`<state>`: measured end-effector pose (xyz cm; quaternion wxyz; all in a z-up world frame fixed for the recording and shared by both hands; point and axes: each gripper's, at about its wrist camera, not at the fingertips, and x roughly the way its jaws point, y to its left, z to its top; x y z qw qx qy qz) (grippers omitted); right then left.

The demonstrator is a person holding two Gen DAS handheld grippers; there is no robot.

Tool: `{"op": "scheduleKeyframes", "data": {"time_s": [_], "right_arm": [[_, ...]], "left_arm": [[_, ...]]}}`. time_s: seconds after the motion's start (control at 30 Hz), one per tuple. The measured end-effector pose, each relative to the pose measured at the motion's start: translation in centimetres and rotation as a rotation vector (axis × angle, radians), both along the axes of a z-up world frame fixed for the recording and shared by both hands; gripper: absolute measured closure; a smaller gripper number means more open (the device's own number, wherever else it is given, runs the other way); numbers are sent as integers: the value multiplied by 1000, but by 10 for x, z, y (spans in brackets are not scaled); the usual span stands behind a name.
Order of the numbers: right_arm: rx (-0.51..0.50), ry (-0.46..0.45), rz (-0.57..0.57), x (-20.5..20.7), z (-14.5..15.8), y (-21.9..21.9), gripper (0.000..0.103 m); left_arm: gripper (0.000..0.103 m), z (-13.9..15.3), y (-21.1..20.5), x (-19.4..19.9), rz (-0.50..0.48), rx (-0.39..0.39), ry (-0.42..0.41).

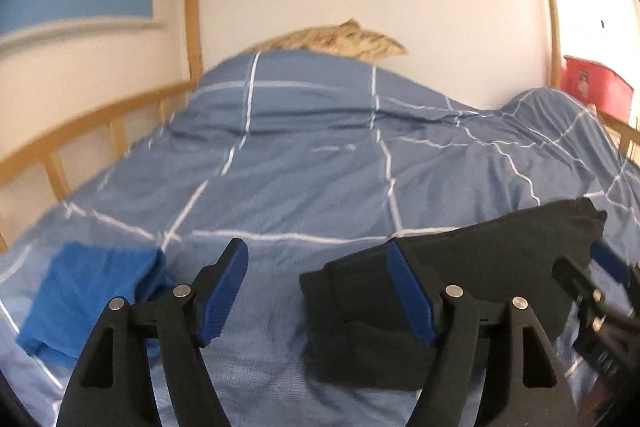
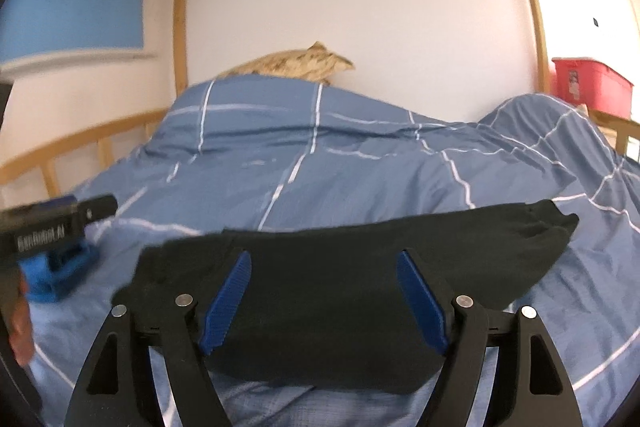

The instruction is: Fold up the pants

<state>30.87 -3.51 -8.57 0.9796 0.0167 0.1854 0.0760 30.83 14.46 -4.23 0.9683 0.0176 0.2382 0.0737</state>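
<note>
The black pants (image 2: 340, 279) lie folded in a flat bundle on the blue checked duvet (image 2: 320, 167). My right gripper (image 2: 324, 299) hangs open just above the bundle's near half, holding nothing. In the left wrist view the pants (image 1: 472, 275) lie to the right. My left gripper (image 1: 320, 291) is open and empty over the duvet (image 1: 304, 167), its right finger above the bundle's left end. The right gripper (image 1: 600, 291) shows at that view's right edge. The left gripper's body (image 2: 52, 227) shows at the left of the right wrist view.
A folded bright blue cloth (image 1: 92, 295) lies on the duvet at the near left. A tan patterned pillow (image 2: 296, 65) sits at the head by the white wall. Wooden rails (image 1: 72, 143) run along the left side. A red bin (image 2: 588, 87) stands at the far right.
</note>
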Motion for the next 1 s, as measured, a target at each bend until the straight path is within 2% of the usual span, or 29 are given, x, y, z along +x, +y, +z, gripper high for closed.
{"op": "scheduleKeyframes", "data": {"time_s": [0.17, 0.37, 0.6, 0.7, 0.83, 1.0], "right_arm": [[25, -2, -11, -9, 25, -24, 27], [3, -9, -24, -19, 54, -56, 27], [-31, -20, -16, -28, 78, -99, 27], [-41, -8, -9, -24, 81, -123, 27], [-48, 14, -36, -11, 74, -159, 27], [1, 57, -52, 17, 56, -208, 27]], "left_arm": [[30, 9, -32, -10, -22, 56, 6], [30, 29, -68, -19, -68, 19, 13], [25, 49, -129, -16, -124, 19, 26], [23, 48, -155, -7, -158, 23, 51], [23, 41, -185, 14, -129, 8, 65], [23, 17, -219, 41, -100, -2, 92]]}}
